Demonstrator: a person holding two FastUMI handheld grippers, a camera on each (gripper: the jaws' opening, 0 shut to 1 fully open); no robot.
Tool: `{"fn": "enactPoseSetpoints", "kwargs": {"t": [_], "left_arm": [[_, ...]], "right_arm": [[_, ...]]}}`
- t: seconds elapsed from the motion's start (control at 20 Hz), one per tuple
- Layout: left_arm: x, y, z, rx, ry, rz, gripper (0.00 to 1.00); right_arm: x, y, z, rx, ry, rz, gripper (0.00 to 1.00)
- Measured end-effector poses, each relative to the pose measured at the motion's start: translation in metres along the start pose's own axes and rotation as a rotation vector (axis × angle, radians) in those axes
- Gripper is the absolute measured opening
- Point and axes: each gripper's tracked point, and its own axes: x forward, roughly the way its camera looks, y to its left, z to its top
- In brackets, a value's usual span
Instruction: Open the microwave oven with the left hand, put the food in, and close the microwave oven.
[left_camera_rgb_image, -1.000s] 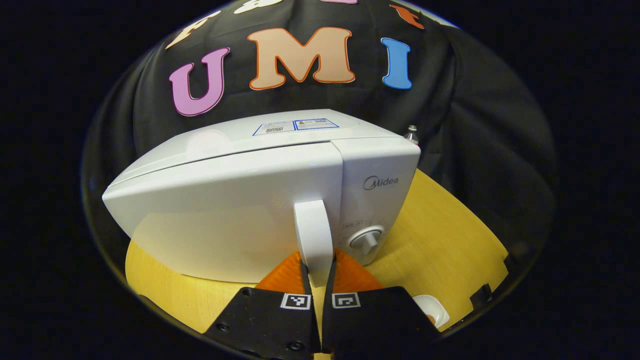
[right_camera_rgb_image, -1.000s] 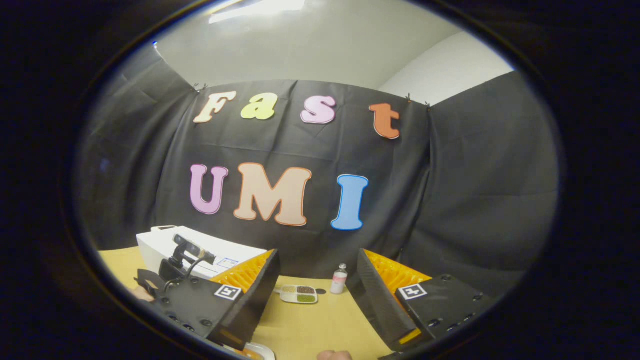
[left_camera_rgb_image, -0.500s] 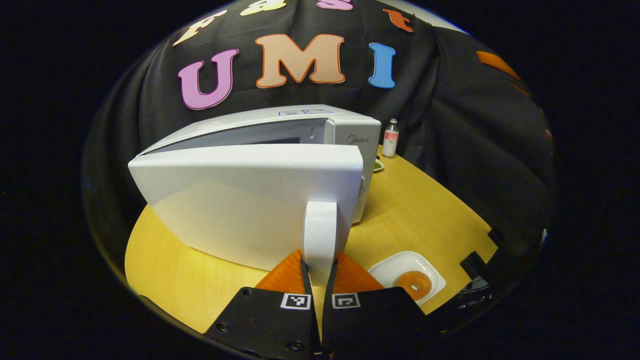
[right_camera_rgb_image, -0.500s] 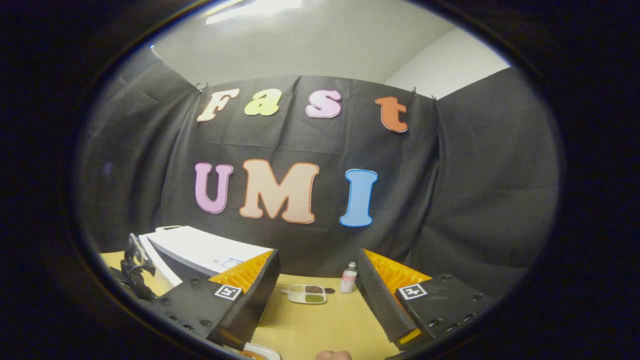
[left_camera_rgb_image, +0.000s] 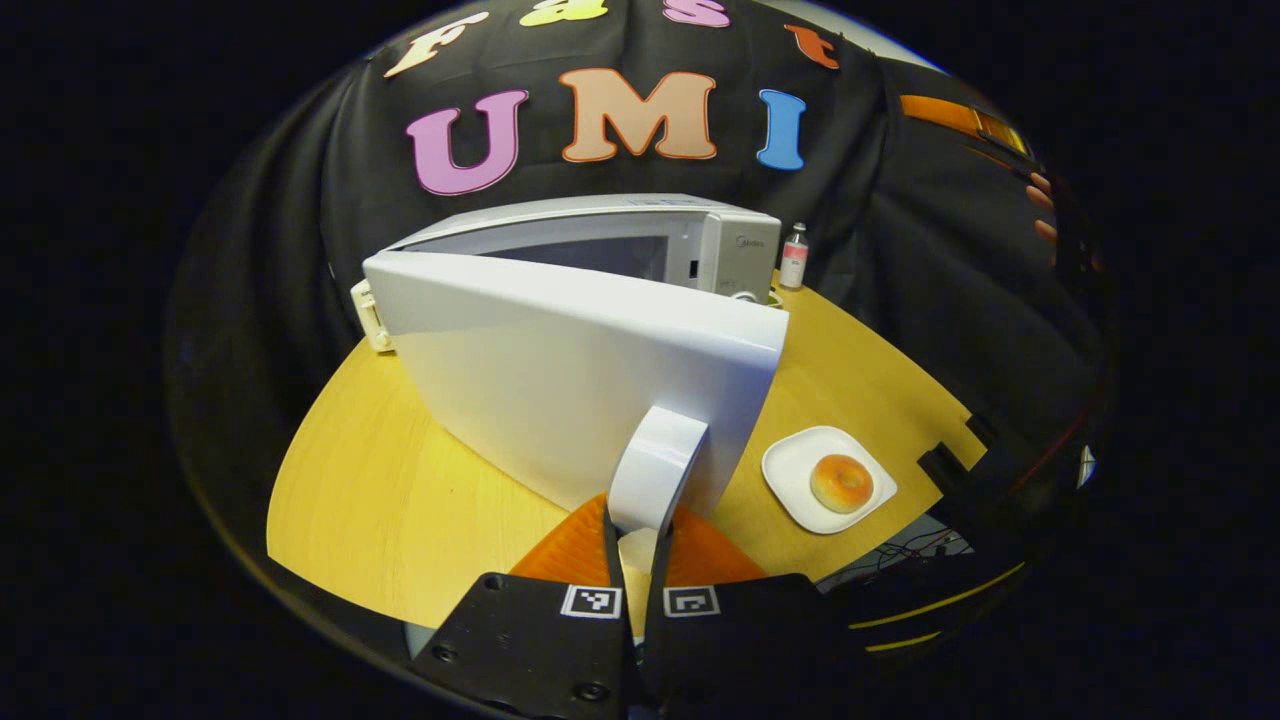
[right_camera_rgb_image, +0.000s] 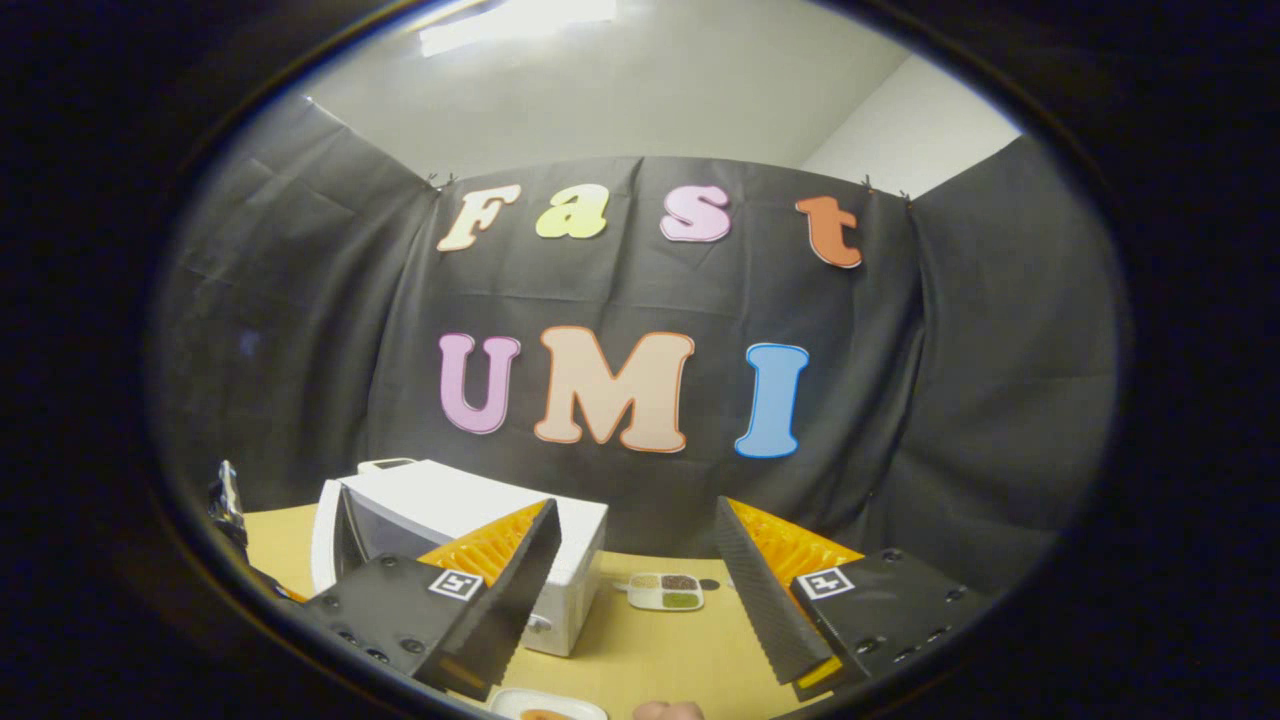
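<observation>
The white microwave (left_camera_rgb_image: 735, 248) stands on the yellow table (left_camera_rgb_image: 380, 470) with its door (left_camera_rgb_image: 560, 360) swung well open. My left gripper (left_camera_rgb_image: 637, 512) is shut on the door's white handle (left_camera_rgb_image: 655, 462), at the bottom of the left gripper view. The food, a glazed doughnut (left_camera_rgb_image: 842, 482), lies on a white square plate (left_camera_rgb_image: 790, 470) to the right of the door. In the right gripper view, my right gripper (right_camera_rgb_image: 632, 590) hovers open and holds nothing, above the table in front of the microwave (right_camera_rgb_image: 470, 505). The plate's rim (right_camera_rgb_image: 545, 706) peeks in at that view's bottom edge.
A small bottle (left_camera_rgb_image: 794, 256) stands behind the microwave's right side. A divided dish of small foods (right_camera_rgb_image: 665, 592) lies on the table past the microwave. A hand (left_camera_rgb_image: 1040, 205) shows at the far right in the left gripper view. The table's front edge (left_camera_rgb_image: 880, 550) is close to the plate.
My left gripper has pulled the handle back and the door has swung from nearly closed to wide open. The doughnut plate has come fully into view. The right gripper stays open.
</observation>
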Motion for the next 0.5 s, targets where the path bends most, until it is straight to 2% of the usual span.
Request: {"fn": "enactPoseSetpoints", "kwargs": {"t": [0.5], "left_arm": [[-0.058,0.095,-0.039,-0.092,-0.031,0.209,0.01]], "right_arm": [[-0.001,0.055,-0.007,-0.028,0.02,0.068,0.97]]}}
